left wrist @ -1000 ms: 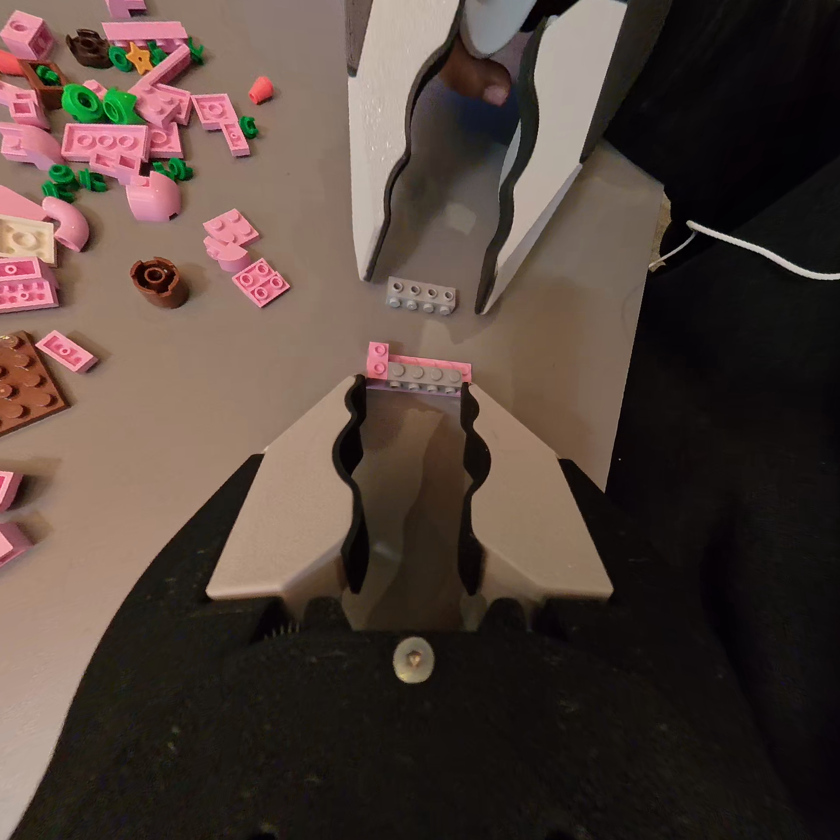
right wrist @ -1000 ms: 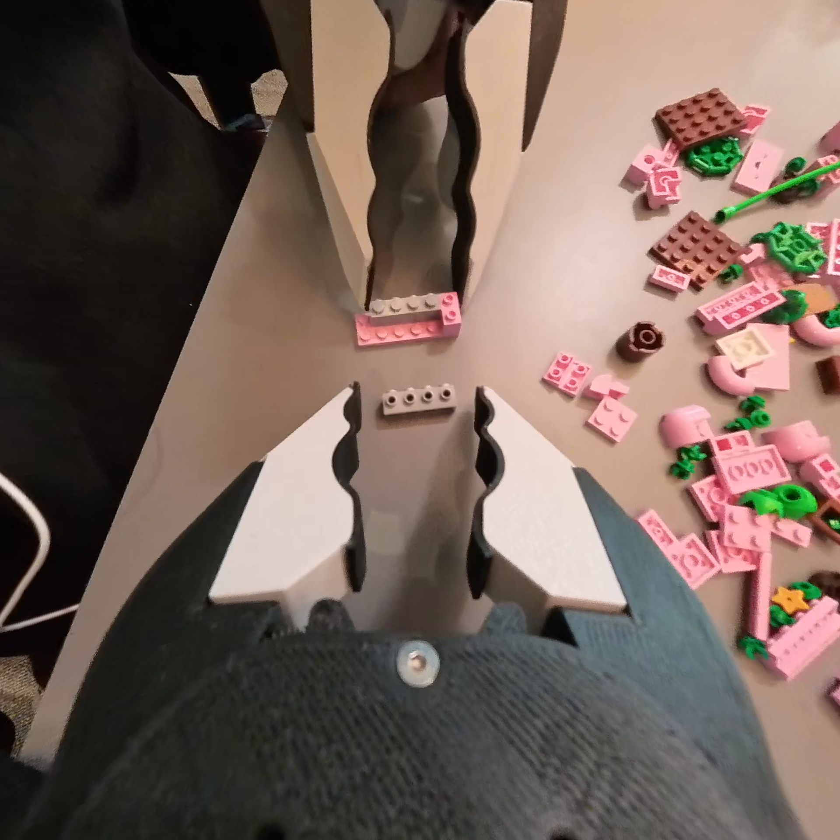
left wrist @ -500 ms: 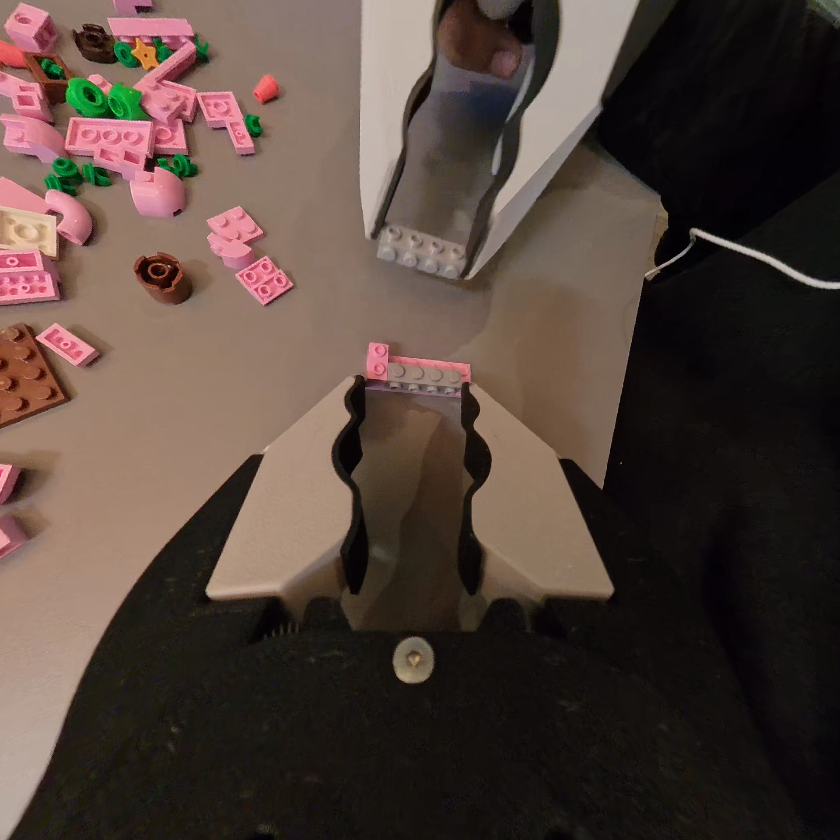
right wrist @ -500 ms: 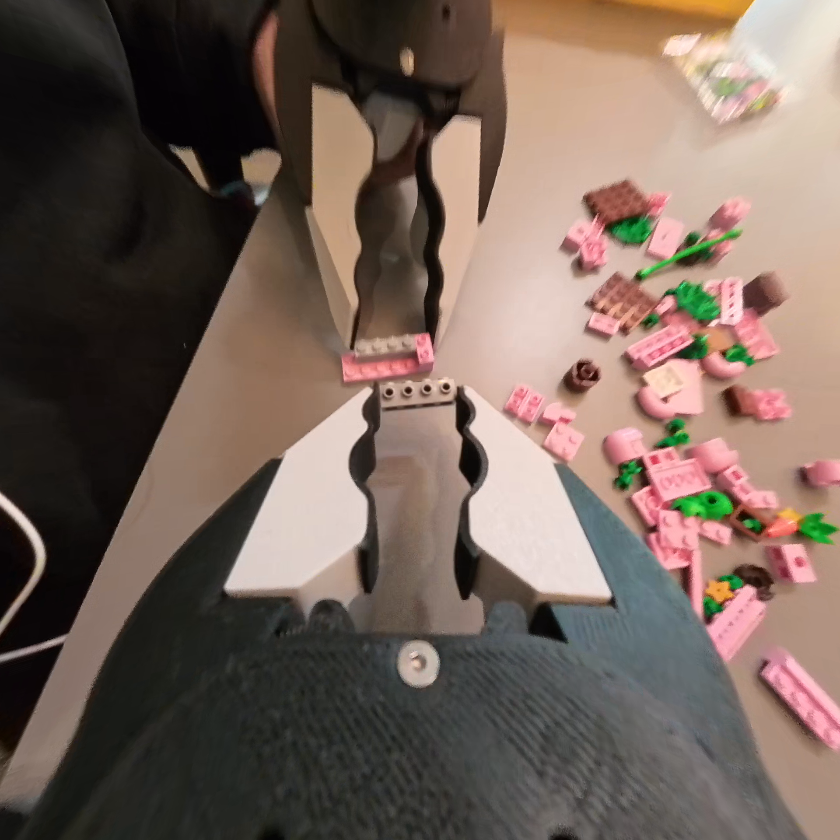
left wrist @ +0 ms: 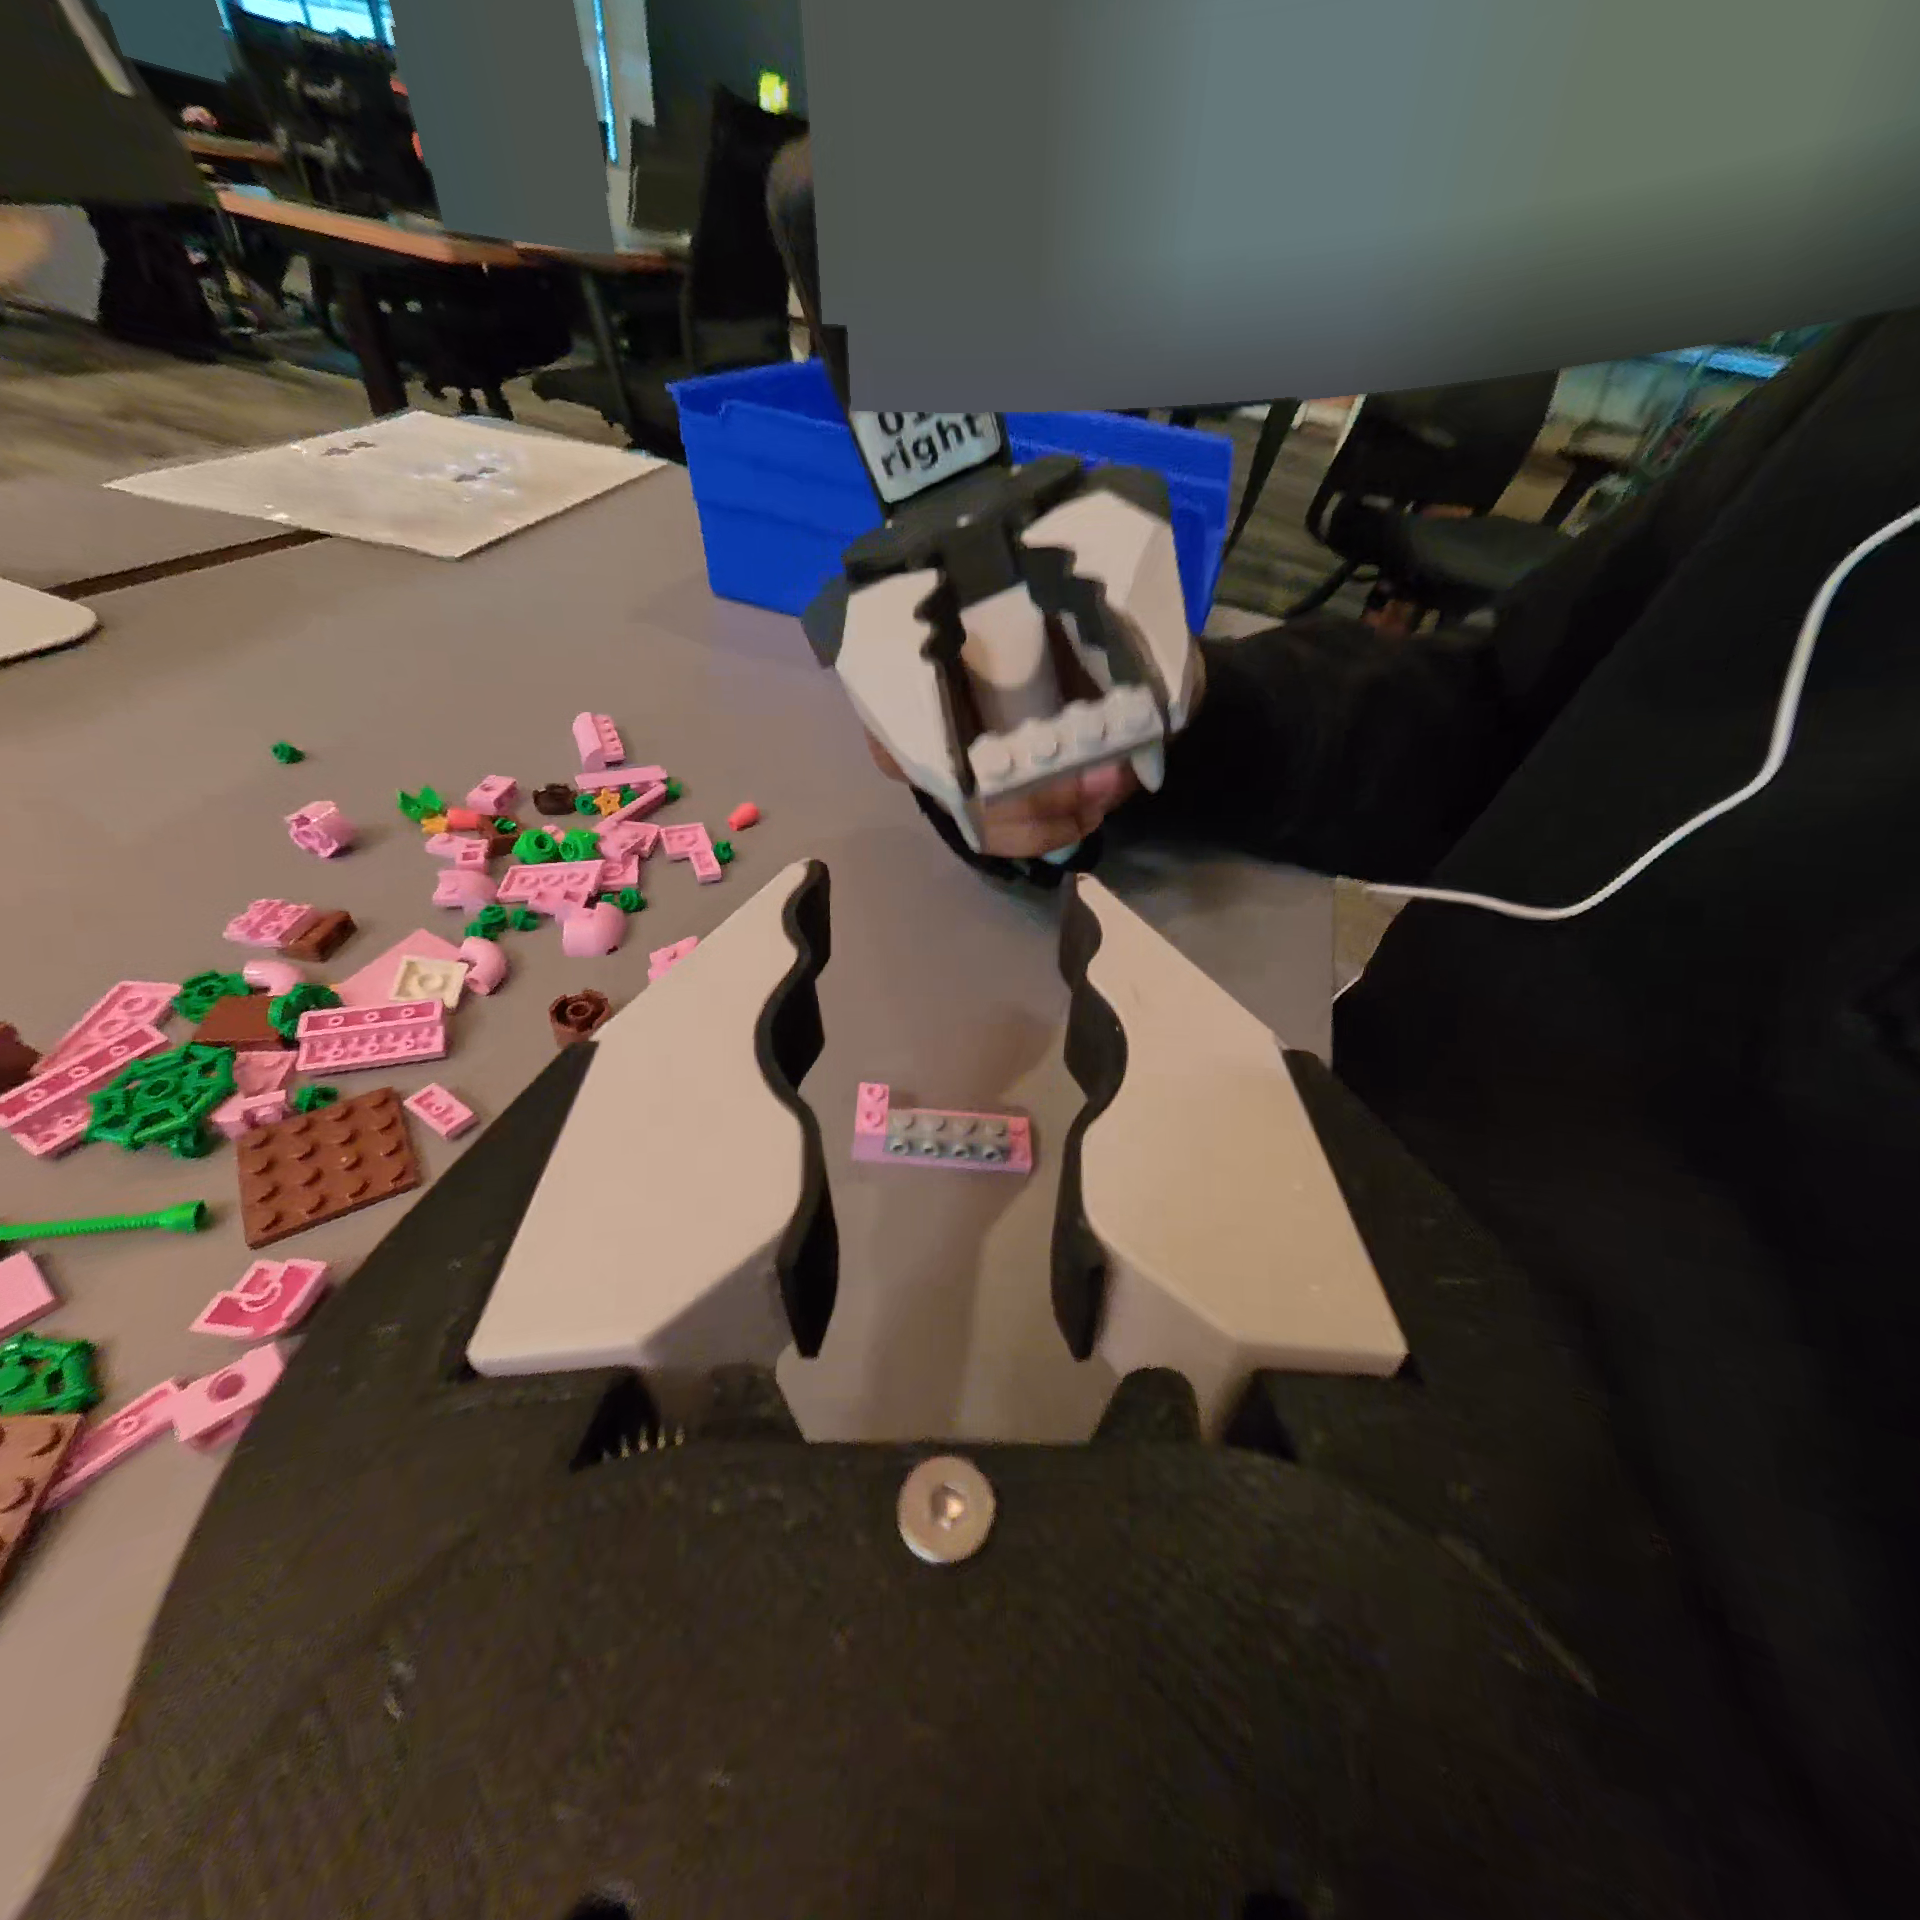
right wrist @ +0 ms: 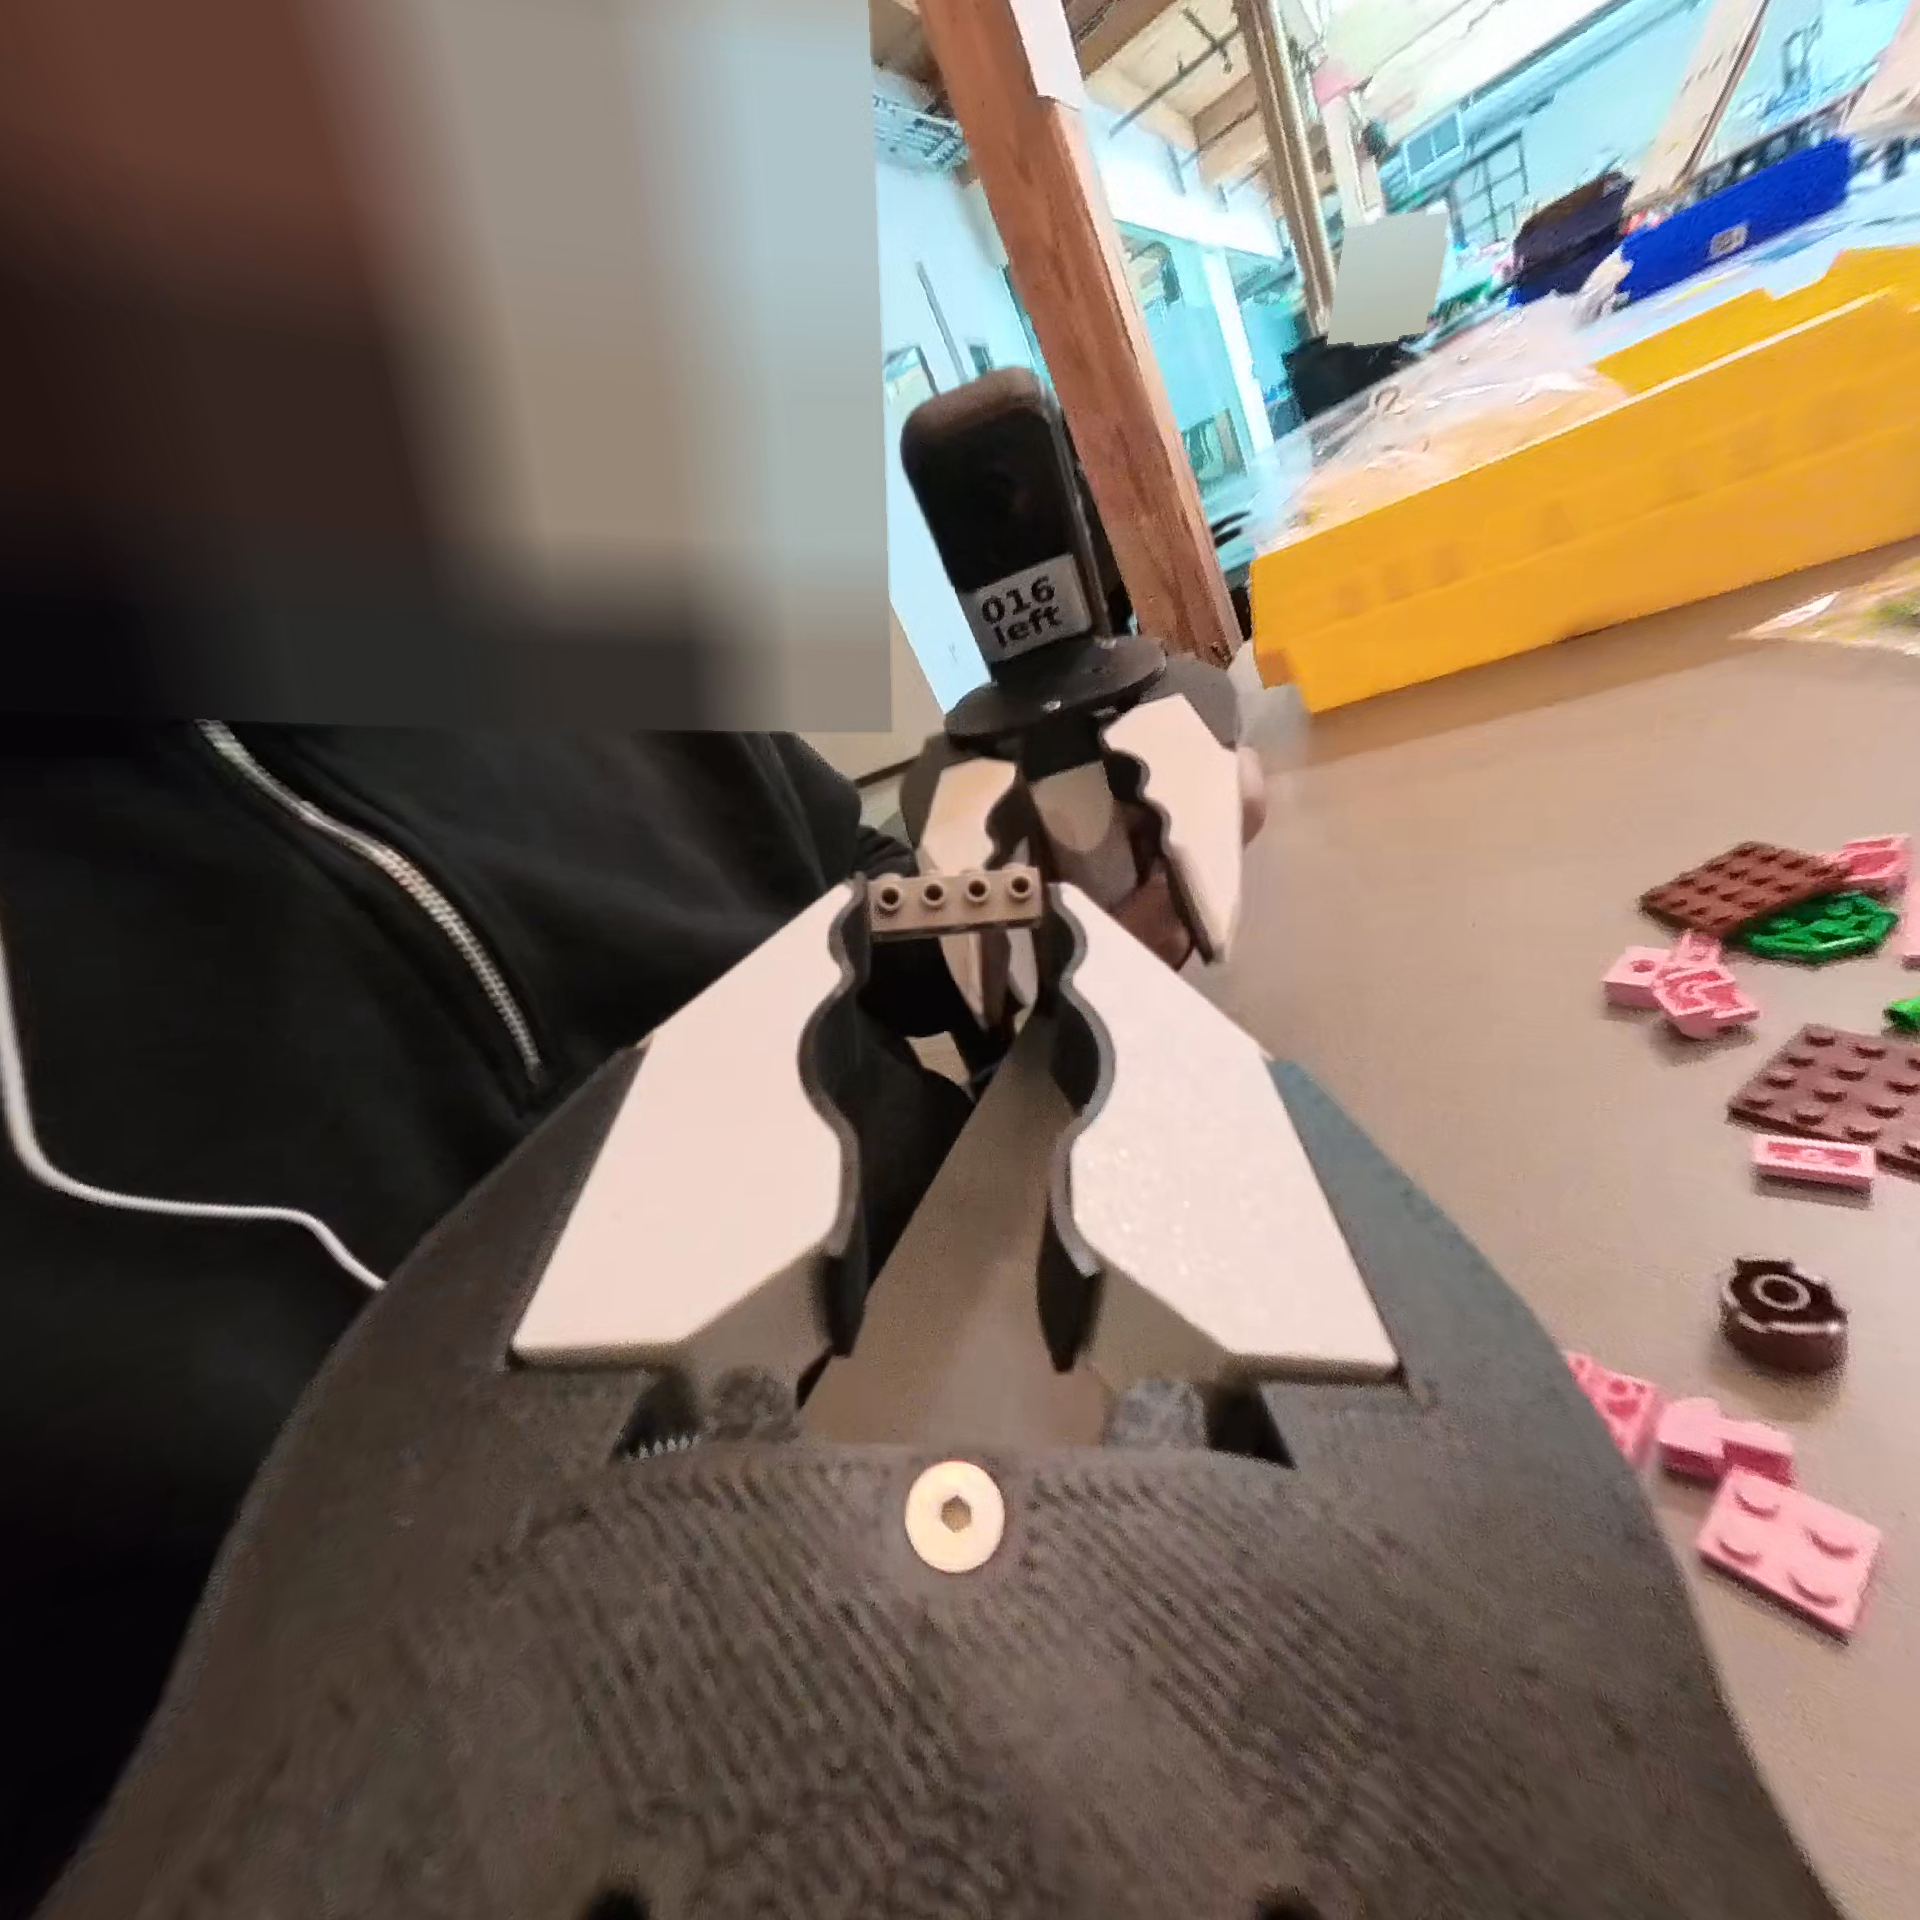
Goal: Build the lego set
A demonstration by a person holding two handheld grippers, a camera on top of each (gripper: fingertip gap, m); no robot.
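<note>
Gripping a grey brick (right wrist: pixel 954 906) aloft, right gripper (right wrist: pixel 956 914); left gripper (left wrist: pixel 943 883) gapes empty over the pink-grey assembly (left wrist: pixel 943 1130) near the table (left wrist: pixel 416 665) edge.

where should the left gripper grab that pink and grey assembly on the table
Across its two short ends, coming straight down from above. The pink and grey assembly lies flat and long, crosswise between the open left gripper fingers, so closing on the ends fits, and leaves the studs free.
</note>
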